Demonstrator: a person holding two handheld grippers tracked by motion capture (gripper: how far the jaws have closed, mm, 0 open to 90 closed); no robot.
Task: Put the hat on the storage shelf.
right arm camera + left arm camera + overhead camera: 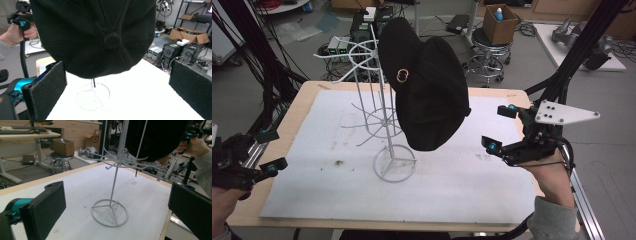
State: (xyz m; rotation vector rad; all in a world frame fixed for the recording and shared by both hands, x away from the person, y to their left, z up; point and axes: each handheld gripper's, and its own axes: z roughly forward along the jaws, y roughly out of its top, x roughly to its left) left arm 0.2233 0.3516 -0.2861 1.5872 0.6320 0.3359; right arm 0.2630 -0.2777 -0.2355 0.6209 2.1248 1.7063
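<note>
Gaping wide, both grippers' fingers (47, 87) hold nothing — black hat (427, 85) untouched.

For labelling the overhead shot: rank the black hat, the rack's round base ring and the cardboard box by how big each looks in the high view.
1. black hat, by far the largest.
2. base ring.
3. cardboard box, close to the ring; it sits farther from the camera, so true size is unsure.
</note>
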